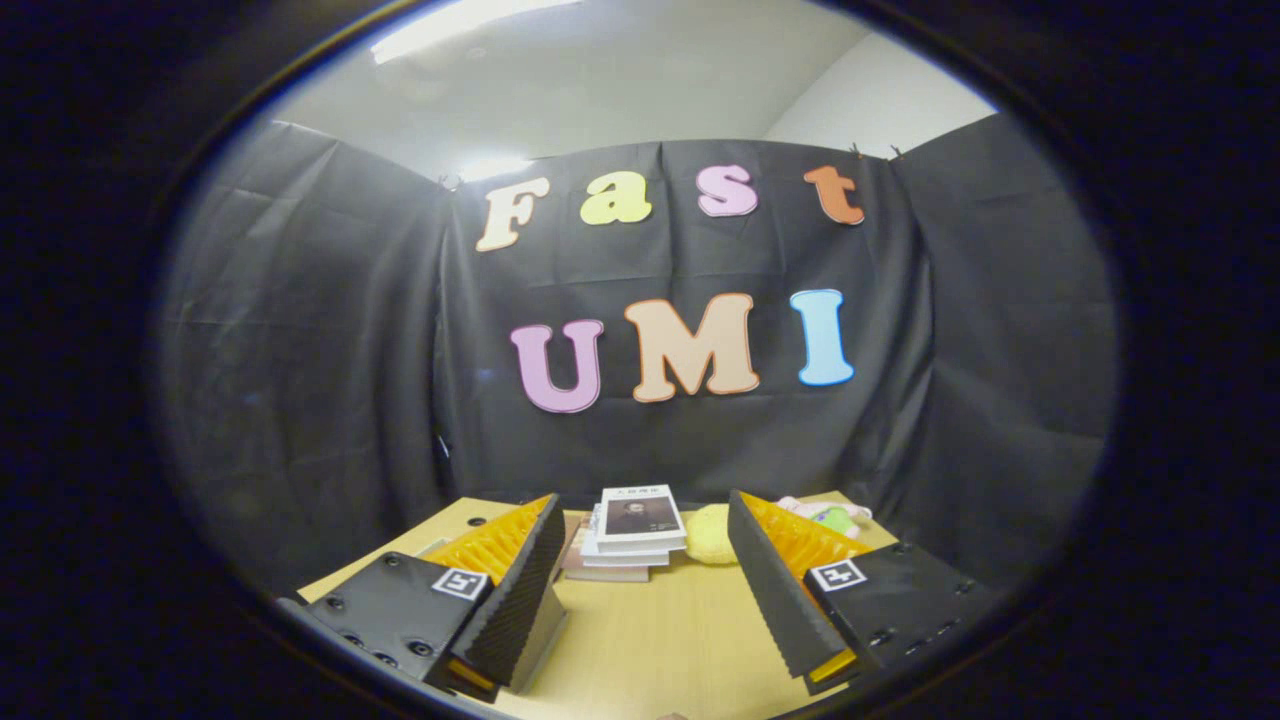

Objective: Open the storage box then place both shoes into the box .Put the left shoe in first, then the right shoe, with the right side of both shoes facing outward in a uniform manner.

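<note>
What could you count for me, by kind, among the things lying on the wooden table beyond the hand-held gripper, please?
Books in the stack: 3, as far as the spines can be told apart
Yellow soft plush toy: 1
Pink and green soft item, partly hidden behind a finger: 1
Total: 5, on the light wooden table; the hand-held gripper is open, gripping nothing.

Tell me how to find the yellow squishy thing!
Start at the wooden table in front of the black cloth wall. The open gripper holds nothing; beyond its fingers, at the table's far edge, stands a stack of books. The yellow toy lies right beside that stack, toward the right finger: round, soft-looking and plain yellow, unlike the flat books and the pink and green toy farther right.
</note>
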Motion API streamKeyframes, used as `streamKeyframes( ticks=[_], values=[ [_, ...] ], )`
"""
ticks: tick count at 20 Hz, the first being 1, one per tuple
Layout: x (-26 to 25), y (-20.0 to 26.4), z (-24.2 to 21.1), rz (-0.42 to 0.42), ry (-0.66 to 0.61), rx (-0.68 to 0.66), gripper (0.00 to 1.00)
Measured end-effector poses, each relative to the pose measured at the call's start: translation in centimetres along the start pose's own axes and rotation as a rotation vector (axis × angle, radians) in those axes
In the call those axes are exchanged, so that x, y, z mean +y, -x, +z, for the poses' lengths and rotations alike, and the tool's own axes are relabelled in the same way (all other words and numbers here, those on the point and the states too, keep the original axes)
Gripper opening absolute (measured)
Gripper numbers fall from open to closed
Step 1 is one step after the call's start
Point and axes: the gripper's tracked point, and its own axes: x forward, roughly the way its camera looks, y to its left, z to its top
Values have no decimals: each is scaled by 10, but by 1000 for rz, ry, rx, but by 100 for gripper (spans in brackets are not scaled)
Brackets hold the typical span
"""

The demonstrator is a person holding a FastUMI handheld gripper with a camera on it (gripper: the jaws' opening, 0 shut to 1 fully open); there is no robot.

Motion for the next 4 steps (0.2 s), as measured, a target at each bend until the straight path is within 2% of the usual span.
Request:
streamKeyframes(
  ticks=[4],
  values=[
    [-10,-4,6,-14,-14,-18,100]
  ],
)
